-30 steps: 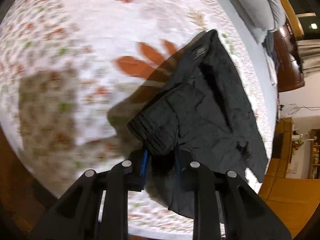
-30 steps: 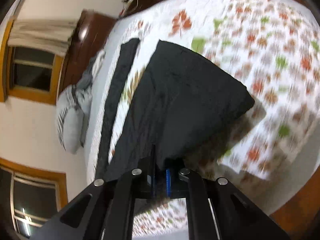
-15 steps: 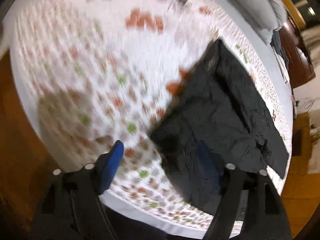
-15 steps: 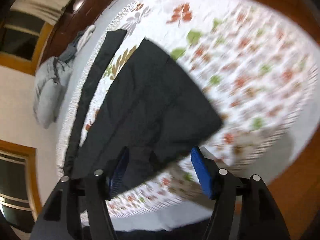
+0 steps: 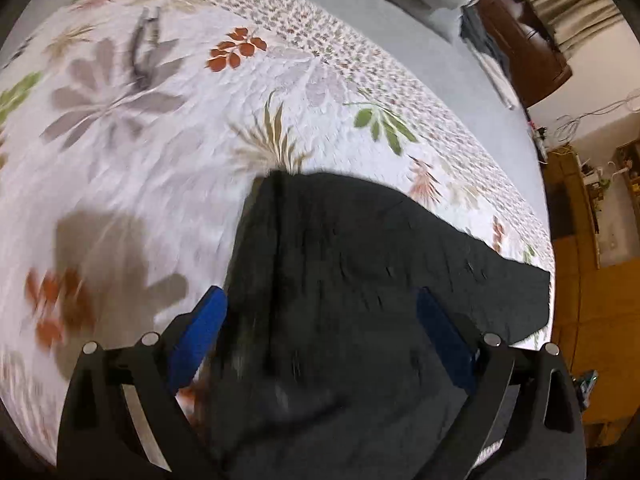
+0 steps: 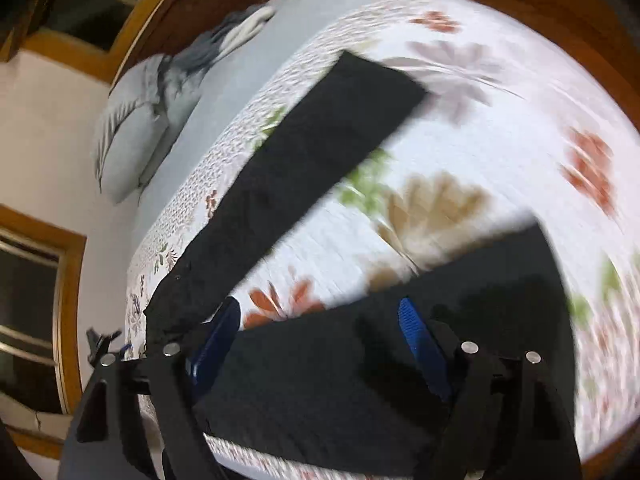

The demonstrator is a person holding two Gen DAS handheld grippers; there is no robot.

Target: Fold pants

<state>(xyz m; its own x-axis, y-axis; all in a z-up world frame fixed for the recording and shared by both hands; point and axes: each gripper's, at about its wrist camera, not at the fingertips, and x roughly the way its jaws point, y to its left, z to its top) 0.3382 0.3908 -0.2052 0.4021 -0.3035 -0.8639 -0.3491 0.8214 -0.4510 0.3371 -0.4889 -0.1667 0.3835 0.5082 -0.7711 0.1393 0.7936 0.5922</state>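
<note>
Black pants [image 5: 352, 280] lie flat on the flowered bedspread [image 5: 160, 120]. In the left wrist view the folded part fills the lower middle and one leg runs right to the bed's edge. My left gripper [image 5: 320, 320] is open above the cloth and holds nothing. In the right wrist view the folded part [image 6: 400, 360] lies under my open right gripper [image 6: 320, 328], and a long leg [image 6: 304, 168] stretches up and away across the bedspread [image 6: 500, 160]. Neither gripper touches the pants as far as I can see.
A grey pillow [image 6: 132, 128] and bundled clothes lie at the head of the bed. A dark wooden headboard [image 5: 520, 40] and curtains stand behind. Wooden floor and a shelf [image 5: 600, 200] are off the right edge. Windows with wooden frames [image 6: 36, 288] are at left.
Both grippers were shut on the pants' edge a second ago; they opened, let the cloth drop onto the bed, and moved over it.
</note>
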